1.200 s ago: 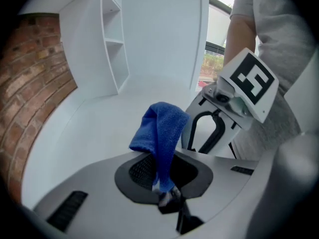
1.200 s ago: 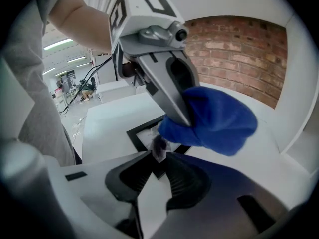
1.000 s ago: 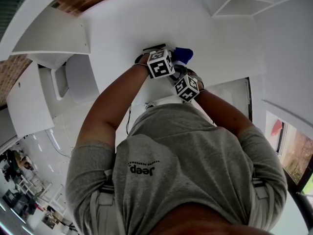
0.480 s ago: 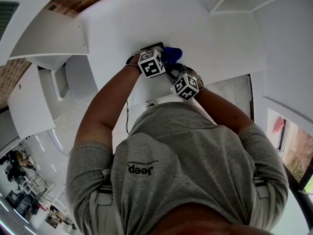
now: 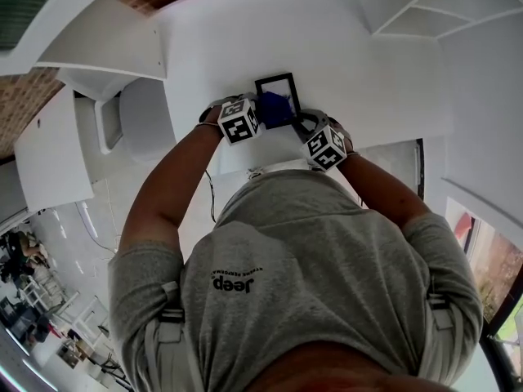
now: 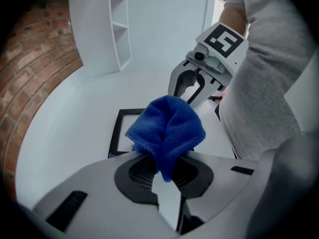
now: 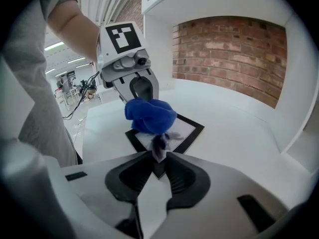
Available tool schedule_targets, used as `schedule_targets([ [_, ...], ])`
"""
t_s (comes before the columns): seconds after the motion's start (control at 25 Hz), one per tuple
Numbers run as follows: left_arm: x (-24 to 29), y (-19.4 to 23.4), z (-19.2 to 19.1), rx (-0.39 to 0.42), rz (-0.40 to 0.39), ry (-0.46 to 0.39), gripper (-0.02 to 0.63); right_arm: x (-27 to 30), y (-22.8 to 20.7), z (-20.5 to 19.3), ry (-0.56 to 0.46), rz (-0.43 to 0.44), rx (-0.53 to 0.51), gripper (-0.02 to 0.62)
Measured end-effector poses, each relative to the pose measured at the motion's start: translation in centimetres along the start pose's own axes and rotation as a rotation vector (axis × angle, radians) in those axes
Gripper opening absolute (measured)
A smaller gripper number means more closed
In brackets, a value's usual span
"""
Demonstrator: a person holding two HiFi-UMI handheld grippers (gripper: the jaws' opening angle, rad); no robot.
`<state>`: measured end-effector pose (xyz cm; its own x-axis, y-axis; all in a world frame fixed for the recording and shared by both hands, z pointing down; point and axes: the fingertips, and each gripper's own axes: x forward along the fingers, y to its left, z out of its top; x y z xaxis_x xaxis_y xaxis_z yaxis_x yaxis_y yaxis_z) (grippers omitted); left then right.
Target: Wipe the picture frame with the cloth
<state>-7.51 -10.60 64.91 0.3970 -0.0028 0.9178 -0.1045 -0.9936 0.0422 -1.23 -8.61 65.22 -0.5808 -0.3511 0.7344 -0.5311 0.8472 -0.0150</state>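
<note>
The picture frame [image 7: 192, 128], a black rectangle around a pale pane, lies on the white table surface [image 7: 234, 133], not far from the edge nearest the person and well clear of its corners. Its near corner sits between the jaws of the right gripper [image 7: 158, 167], which are closed on it with the pads pressing the black moulding from both sides. Over the opposite part of the pane is the blue cloth [image 6: 167, 128], bunched into a soft lump. One tail of it runs down into the left gripper [image 6: 160, 169], whose jaws are clamped together on the fabric. The lump covers part of the pane and one stretch of the frame's border. From the right gripper view it looks to be down on the pane, though contact cannot be made out for certain. The two grippers face each other across the frame, their marker cubes just beside it on either side in the head view. Behind them come the person's bare forearms and a grey T-shirt [image 5: 310, 276]. Beyond the table's far edge stand a white shelf unit [image 6: 119, 29] and a curved brick wall [image 7: 229, 54].
</note>
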Motion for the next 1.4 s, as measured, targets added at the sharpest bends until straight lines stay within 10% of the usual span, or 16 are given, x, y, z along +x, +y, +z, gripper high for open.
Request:
schedule_targets([
  [0.68, 0.4, 0.6, -0.9, 0.015, 0.046, 0.027, 0.058, 0.4, 0.7, 0.1, 0.047, 0.006, 0.014, 0.075],
  [0.88, 0.5, 0.5, -0.6, 0.025, 0.051, 0.031, 0.058, -0.5, -1.0, 1.1, 0.034, 0.178, -0.107, 0.086],
  [1.4, 0.5, 0.7, -0.6, 0.014, 0.057, 0.025, 0.058, 5.1, -8.1, 4.9, 0.076, 0.291, -0.372, 0.063],
])
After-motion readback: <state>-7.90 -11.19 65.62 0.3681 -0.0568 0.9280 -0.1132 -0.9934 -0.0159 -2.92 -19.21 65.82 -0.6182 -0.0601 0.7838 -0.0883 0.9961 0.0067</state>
